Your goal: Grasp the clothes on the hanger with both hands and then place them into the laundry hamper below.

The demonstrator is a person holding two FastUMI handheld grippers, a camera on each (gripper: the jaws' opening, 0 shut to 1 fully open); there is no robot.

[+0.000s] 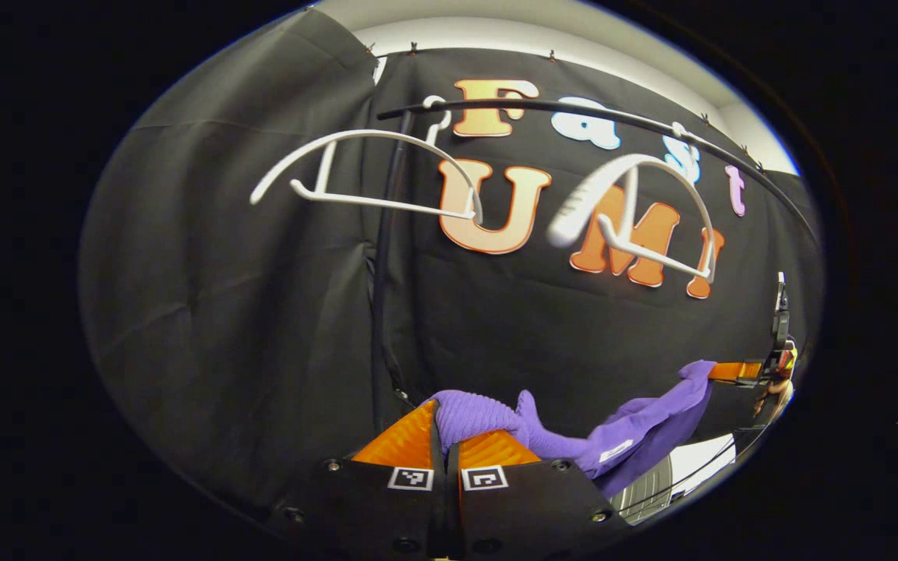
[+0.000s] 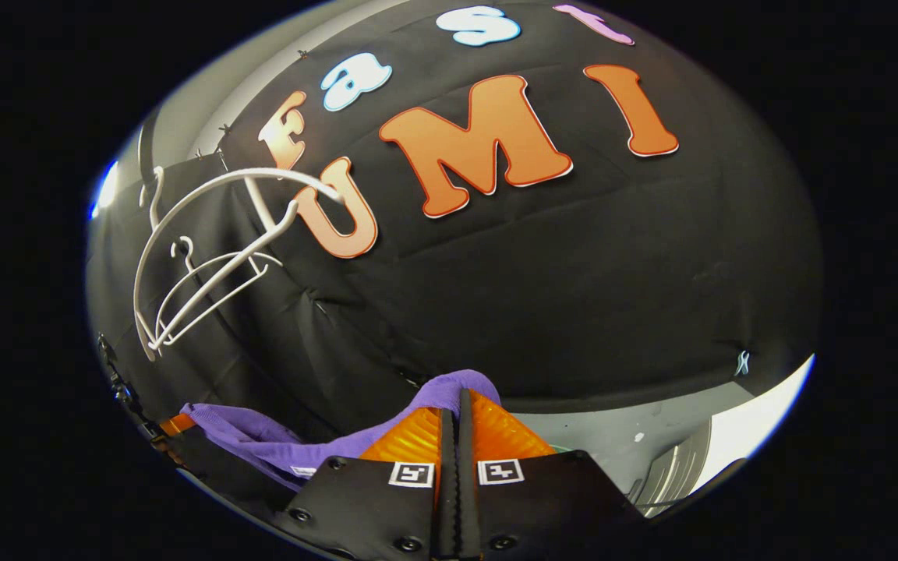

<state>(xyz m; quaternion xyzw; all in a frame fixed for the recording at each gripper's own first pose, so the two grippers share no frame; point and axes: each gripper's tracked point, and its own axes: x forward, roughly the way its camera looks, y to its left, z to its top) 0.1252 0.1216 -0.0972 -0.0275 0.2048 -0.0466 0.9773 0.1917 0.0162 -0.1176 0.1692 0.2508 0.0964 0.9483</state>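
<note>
Left gripper, fingers closed together on a bunched fold of the purple garment; the cloth runs from this pinch in a sagging band toward the right gripper, seen farther off at the edge of the left gripper view, where the other end of the garment is held; a small white label shows on the hanging part. Right gripper, in its own view, likewise closed on a fold of the garment, which trails leftward and downward to the left gripper at the rim of that view. The garment hangs stretched between the two grippers, off the hangers and below them. Above, a dark rail crosses the booth, carried by a dark upright pole; two bare white hangers hang from it, one hanger near the pole, a second hanger blurred, farther along; the same pair appears in the right gripper view. Behind all, black cloth wall; at the lower right, a grey floor and a pale ribbed object, too small to identify.
</note>
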